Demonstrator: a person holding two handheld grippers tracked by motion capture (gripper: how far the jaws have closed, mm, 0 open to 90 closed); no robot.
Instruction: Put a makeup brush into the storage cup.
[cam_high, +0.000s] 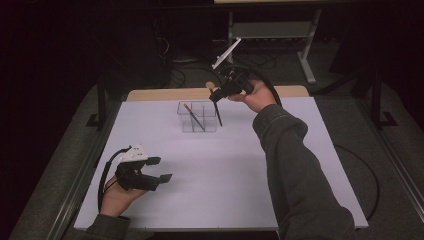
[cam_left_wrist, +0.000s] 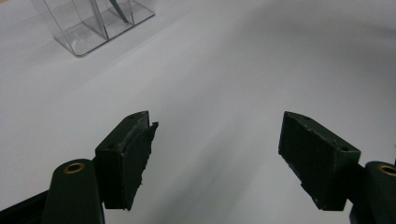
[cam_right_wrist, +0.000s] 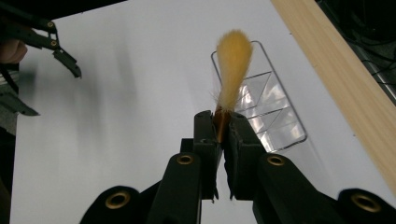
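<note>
Item: clear plastic organiser box with several compartments (cam_high: 198, 117), standing near the far edge of the white table sheet (cam_high: 215, 180), in front of a bare wooden strip (cam_high: 165, 94); contents: one slim wooden-handled brush (cam_high: 193, 116), leaning slantwise in the left compartment, and so judged already put away; item: second brush, black-handled, copper-ferruled, with a soft yellow-tan bristle head (cam_right_wrist: 232, 65), clenched at its ferrule between the black jaws of the right gripper (cam_right_wrist: 222, 128), bristles uppermost; in the high view its dark handle (cam_high: 218, 114) points down at the right side of the box, the tip at or just over the rim, whether inside a compartment cannot be told; right gripper (cam_high: 218, 93) raised above the box's far right corner; left gripper (cam_left_wrist: 215, 156) released, jaws wide apart with nothing between them, resting low over bare sheet near the front left, well apart from the box; status, as a judgement: one brush stowed, the second on its way in; remaining: lower the handle into a free compartment, unclench, withdraw.
</note>
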